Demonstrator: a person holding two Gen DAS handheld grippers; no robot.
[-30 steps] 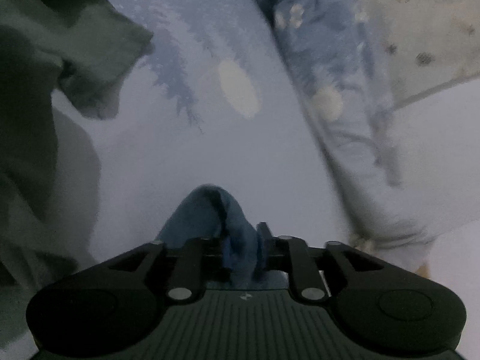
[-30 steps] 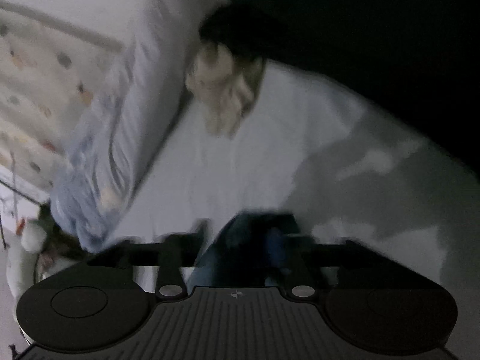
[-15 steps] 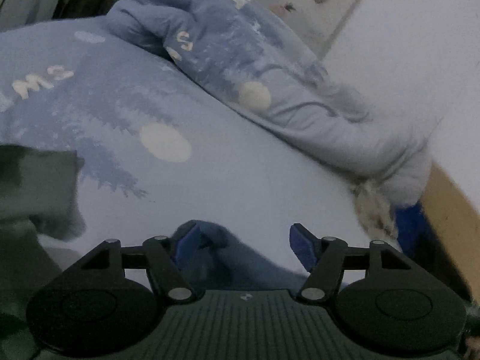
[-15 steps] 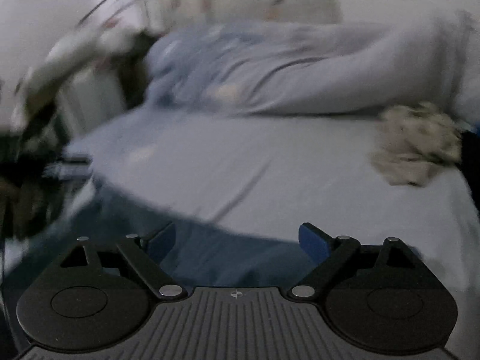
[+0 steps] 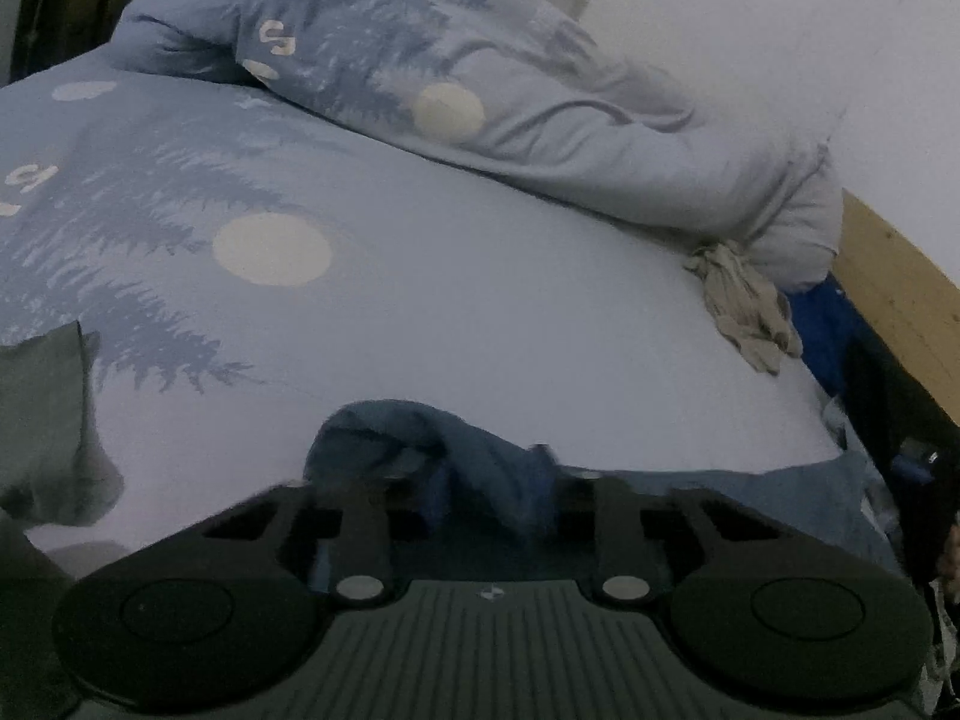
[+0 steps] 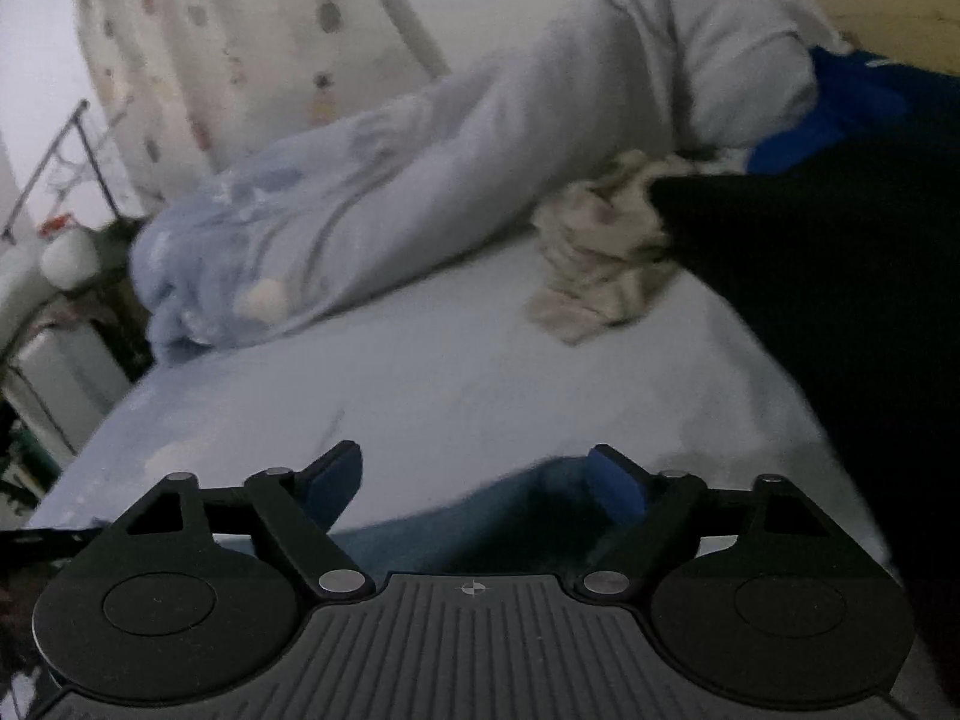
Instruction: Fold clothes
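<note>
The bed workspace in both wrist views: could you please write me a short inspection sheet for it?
Surface: pale blue bedsheet with tree and moon print, fairly flat.
Job's things: dark blue cloth garment, bunched at the near edge.
Clutter: crumpled beige rag; rumpled pale blue duvet; grey-green fabric piece; black fabric mass.
Grippers: left tongs closing on the garment; right tongs apart, closing, garment below and between them.
Cables: nothing seen.
Surroundings: dotted pale curtain; wooden board; metal rack.
</note>
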